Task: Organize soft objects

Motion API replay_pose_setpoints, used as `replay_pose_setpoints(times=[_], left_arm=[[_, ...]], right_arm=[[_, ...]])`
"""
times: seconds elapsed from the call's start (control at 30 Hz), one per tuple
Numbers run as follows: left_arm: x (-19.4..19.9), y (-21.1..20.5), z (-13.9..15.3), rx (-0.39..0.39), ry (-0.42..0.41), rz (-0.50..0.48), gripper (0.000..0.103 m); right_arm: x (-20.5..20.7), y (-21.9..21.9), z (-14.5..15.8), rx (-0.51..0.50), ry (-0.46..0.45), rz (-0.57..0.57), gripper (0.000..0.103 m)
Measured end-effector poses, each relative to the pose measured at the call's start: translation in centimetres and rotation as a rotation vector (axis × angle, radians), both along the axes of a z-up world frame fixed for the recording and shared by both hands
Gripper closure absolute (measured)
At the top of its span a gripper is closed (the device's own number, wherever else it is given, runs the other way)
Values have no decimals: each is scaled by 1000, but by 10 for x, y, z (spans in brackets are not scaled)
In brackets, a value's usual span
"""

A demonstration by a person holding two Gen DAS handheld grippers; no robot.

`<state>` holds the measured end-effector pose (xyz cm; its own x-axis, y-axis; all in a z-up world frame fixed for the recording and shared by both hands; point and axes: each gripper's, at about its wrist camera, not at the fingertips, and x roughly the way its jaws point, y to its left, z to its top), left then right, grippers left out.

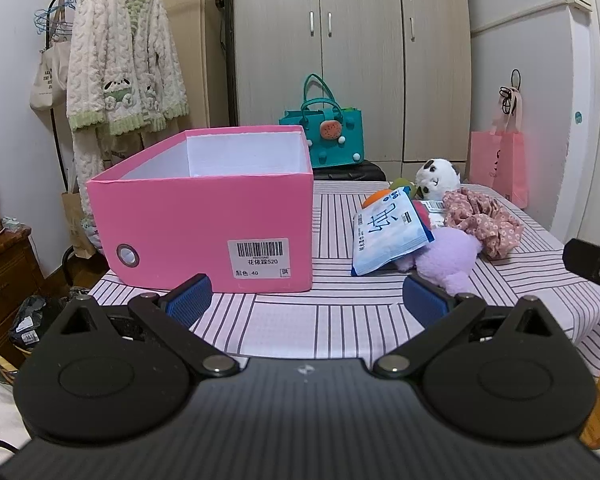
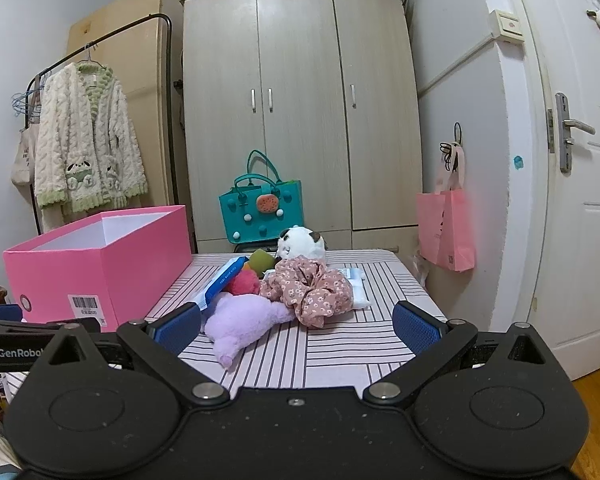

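An open pink box [image 1: 204,220] stands on the striped table [image 1: 320,320], also in the right wrist view [image 2: 100,264]. To its right lies a pile: a purple plush [image 2: 244,320], a floral pink scrunchie [image 2: 312,288], a white panda plush [image 2: 302,244], a blue-white packet [image 1: 388,232], and a red-orange soft toy [image 2: 244,282]. My left gripper [image 1: 308,300] is open and empty in front of the box. My right gripper [image 2: 296,328] is open and empty, just short of the purple plush.
A teal handbag [image 2: 260,208] stands behind the table before a wardrobe [image 2: 300,112]. A pink paper bag [image 2: 446,232] hangs on the right wall beside a white door [image 2: 580,160]. A fleece robe [image 1: 120,64] hangs on a rack at left.
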<state>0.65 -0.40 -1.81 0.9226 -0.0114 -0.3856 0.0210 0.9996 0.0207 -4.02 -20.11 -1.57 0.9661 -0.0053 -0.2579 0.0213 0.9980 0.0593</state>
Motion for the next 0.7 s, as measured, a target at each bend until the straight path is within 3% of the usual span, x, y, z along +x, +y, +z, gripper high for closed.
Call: replay_pose_setpoints(times=[0.2,0.7], left_arm=[[-5,2,5,-52,-27,-15,0],[-7,3,2,-38,-33,-5,0]], right_arm=[[0,0,-1,-6,-6,-6,0],[3,-1,-3,-10,-12,-10,0]])
